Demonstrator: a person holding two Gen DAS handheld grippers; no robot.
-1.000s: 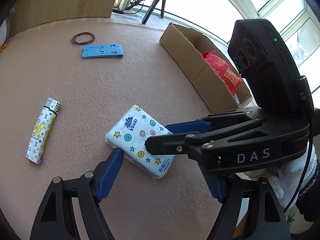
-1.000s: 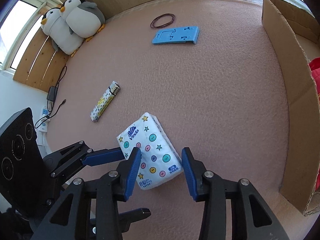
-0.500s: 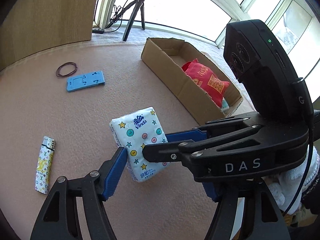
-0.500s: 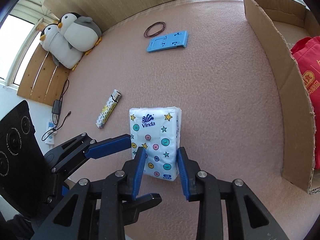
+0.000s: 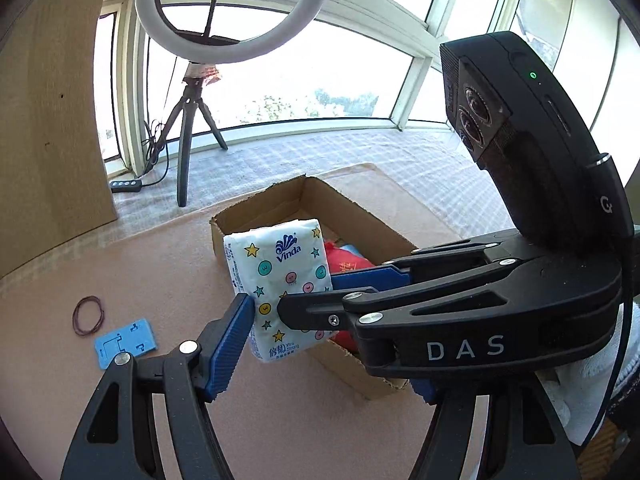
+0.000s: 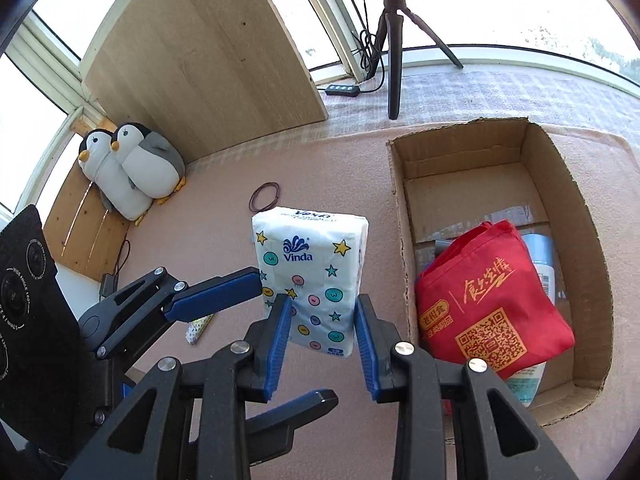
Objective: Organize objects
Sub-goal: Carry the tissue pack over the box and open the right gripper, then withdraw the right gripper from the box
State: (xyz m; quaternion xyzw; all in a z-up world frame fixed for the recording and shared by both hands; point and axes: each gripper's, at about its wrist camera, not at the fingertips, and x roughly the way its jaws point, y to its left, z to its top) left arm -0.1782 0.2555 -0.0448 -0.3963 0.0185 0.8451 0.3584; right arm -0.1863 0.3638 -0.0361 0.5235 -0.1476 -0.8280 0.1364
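Note:
A white Vinda tissue pack (image 6: 312,280) with stars and dots is held upright in the air, left of the cardboard box (image 6: 400,184). My right gripper (image 6: 322,336) is shut on its lower end. My left gripper (image 5: 320,344) is open around the same pack (image 5: 280,276); its left finger sits beside the pack's edge, and the right gripper's black body covers its right finger. The box (image 5: 280,208) holds a red bag (image 6: 492,300) and a pale blue item under it.
A blue phone stand (image 5: 126,342) and a brown rubber band (image 5: 88,316) lie on the pink mat. A patterned lighter (image 6: 198,330) lies partly hidden under the left gripper. Two plush penguins (image 6: 132,164), a wooden board and a ring-light tripod (image 6: 394,40) stand at the back.
The right gripper closed on the tissue pack and lifted it off the mat, tilting it upright and moving it toward the box. The left gripper rose alongside, still open.

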